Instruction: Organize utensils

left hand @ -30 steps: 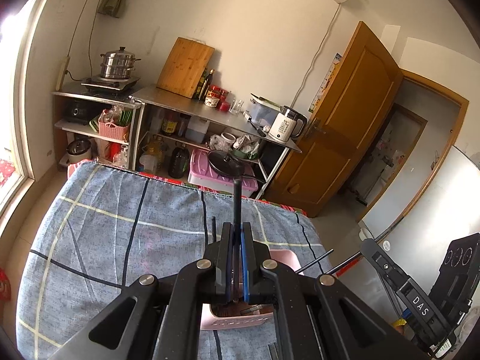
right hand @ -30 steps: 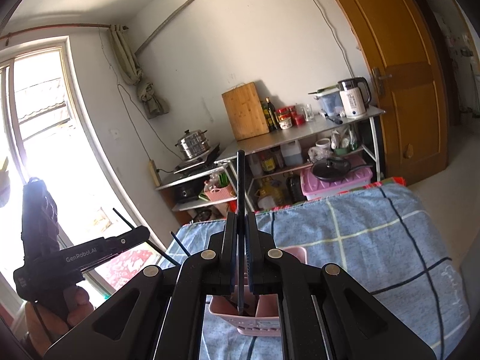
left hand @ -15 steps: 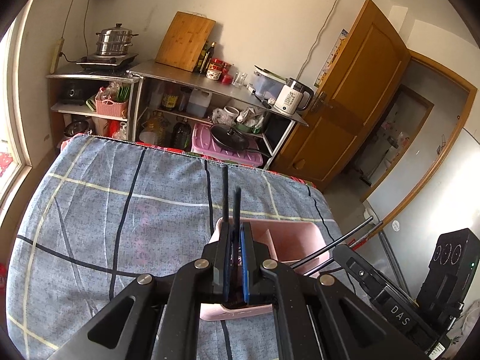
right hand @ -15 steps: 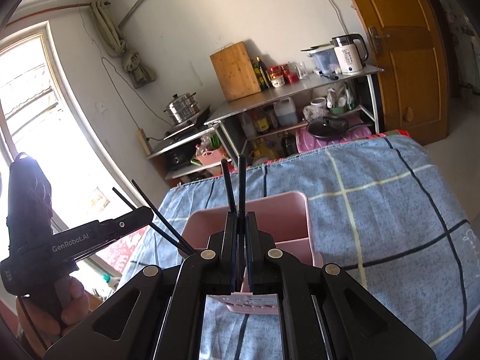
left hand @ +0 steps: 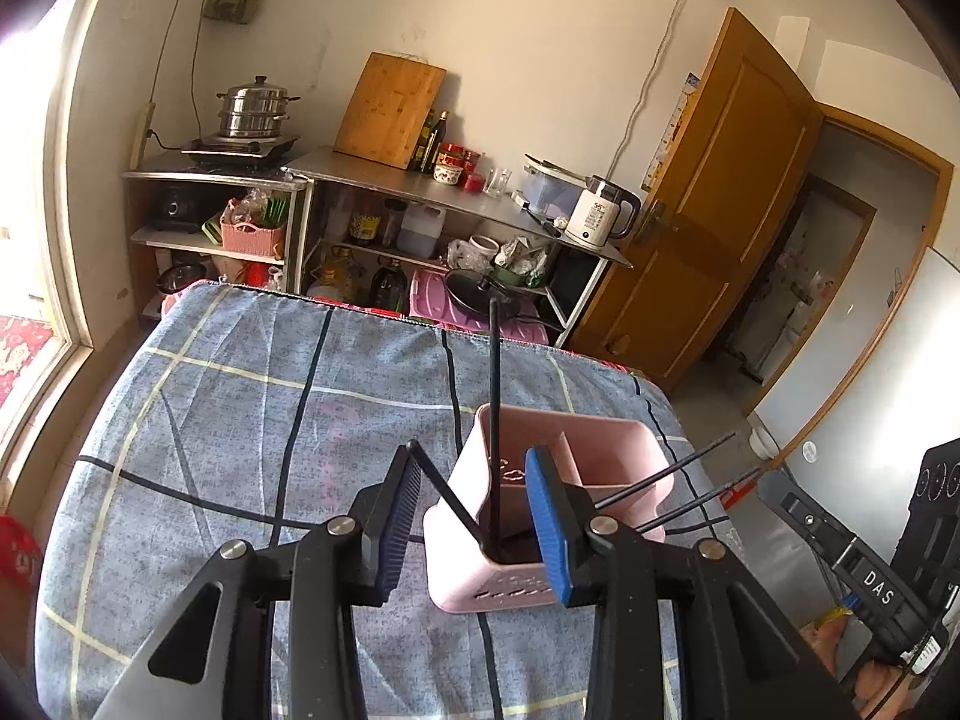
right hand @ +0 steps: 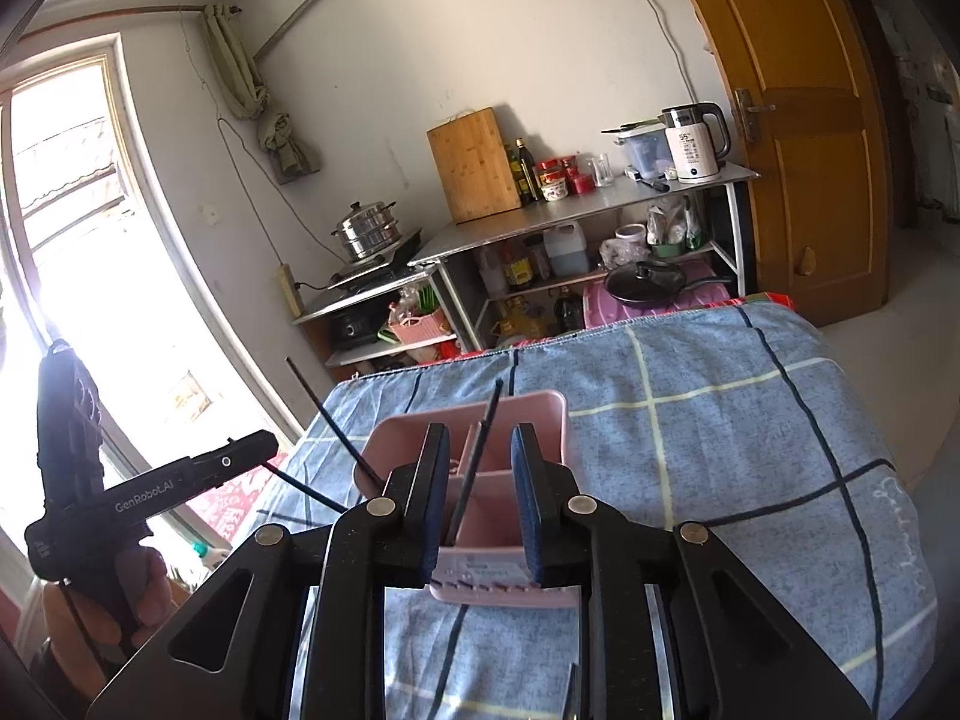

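We see the left gripper [left hand: 477,519] and right gripper [right hand: 480,495] both spread apart, clamping nothing. Black chopsticks [left hand: 493,420] stand loose in the pink holder [left hand: 591,450], centre frame. Risk: withdrawing fingers snag leaning sticks and tip the light holder.

four black chopsticks [left hand: 494,420] in all, one pink utensil holder [left hand: 600,450] with two compartments, one wooden cutting board [left hand: 390,110], one steel steamer pot [left hand: 252,114], one white electric kettle [left hand: 600,219], one black frying pan [right hand: 645,284], two pink baskets [left hand: 252,234]
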`<state>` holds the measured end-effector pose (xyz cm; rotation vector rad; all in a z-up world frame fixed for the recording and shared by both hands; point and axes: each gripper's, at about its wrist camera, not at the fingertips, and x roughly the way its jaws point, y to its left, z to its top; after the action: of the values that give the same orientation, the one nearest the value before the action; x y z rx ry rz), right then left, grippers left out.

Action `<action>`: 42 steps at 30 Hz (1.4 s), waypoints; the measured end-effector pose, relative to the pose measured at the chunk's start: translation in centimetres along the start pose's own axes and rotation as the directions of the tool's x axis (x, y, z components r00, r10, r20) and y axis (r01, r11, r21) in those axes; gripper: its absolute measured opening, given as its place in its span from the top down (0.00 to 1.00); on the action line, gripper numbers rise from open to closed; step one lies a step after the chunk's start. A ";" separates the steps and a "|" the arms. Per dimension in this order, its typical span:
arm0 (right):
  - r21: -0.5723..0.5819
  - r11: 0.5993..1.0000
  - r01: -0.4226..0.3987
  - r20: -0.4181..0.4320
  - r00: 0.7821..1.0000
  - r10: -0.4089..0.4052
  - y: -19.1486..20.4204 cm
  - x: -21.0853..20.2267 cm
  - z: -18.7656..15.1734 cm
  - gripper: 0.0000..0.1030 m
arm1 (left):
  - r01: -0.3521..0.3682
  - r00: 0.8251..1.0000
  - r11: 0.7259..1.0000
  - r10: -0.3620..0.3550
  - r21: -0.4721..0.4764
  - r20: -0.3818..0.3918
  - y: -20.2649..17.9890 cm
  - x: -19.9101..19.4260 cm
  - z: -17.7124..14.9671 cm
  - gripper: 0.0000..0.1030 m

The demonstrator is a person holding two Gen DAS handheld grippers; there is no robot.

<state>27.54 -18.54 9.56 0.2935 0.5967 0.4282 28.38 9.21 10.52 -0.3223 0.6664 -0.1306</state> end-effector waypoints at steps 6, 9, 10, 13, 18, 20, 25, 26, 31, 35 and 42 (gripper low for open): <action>-0.022 1.000 0.002 0.001 1.000 -0.002 -0.2 -3.0 -2.2 0.78 | -0.002 1.000 1.000 0.001 0.022 0.027 -0.3 -2.9 -2.3 0.65; -0.031 0.999 -0.006 -0.003 1.000 0.005 -0.3 -4.4 -3.5 0.78 | 0.004 0.999 0.999 -0.005 0.038 0.039 -0.8 -4.4 -3.9 0.65; -0.040 0.999 -0.004 -0.001 1.000 0.004 -0.4 -5.1 -4.2 0.78 | 0.005 0.999 0.999 -0.007 0.045 0.041 -1.0 -4.8 -4.5 0.65; -0.065 0.998 0.011 0.002 1.000 -0.011 -0.4 -6.6 -5.6 0.78 | 0.014 0.999 0.998 -0.017 0.069 0.041 -1.6 -6.0 -6.6 0.65; -0.088 0.996 0.019 -0.012 1.000 -0.020 -0.7 -8.6 -8.3 0.78 | 0.028 0.999 0.996 -0.030 0.089 0.016 -2.1 -7.4 -11.0 0.65; -0.103 0.995 0.020 -0.024 0.999 -0.022 -0.6 -9.3 -9.5 0.78 | 0.033 0.999 0.996 -0.033 0.088 -0.002 -2.2 -7.8 -12.9 0.65; -0.123 0.992 0.032 -0.053 0.998 -0.038 -0.5 -10.7 -12.4 0.78 | 0.019 1.000 0.993 -0.016 0.116 -0.027 -2.5 -8.9 -16.7 0.65; -0.124 0.992 0.033 -0.058 0.998 -0.041 -0.5 -10.9 -12.7 0.78 | 0.019 0.999 0.992 -0.014 0.121 -0.036 -2.6 -9.1 -17.6 0.65; -0.115 0.992 0.042 -0.083 0.995 -0.052 -0.9 -11.7 -14.6 0.78 | 0.021 0.997 0.990 -0.011 0.139 -0.070 -3.0 -9.8 -20.4 0.65; -0.098 0.994 0.044 -0.107 0.993 -0.055 -1.4 -11.8 -15.5 0.78 | 0.028 0.995 0.989 -0.014 0.144 -0.102 -3.3 -9.5 -21.7 0.65; -0.096 0.994 0.048 -0.140 0.988 -0.061 -1.6 -11.7 -16.7 0.78 | 0.032 0.988 0.989 -0.010 0.141 -0.151 -3.3 -8.5 -23.2 0.65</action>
<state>9.37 -23.03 1.32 0.1589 0.7217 0.4253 7.22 2.17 -0.56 -0.1819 0.7987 -0.2234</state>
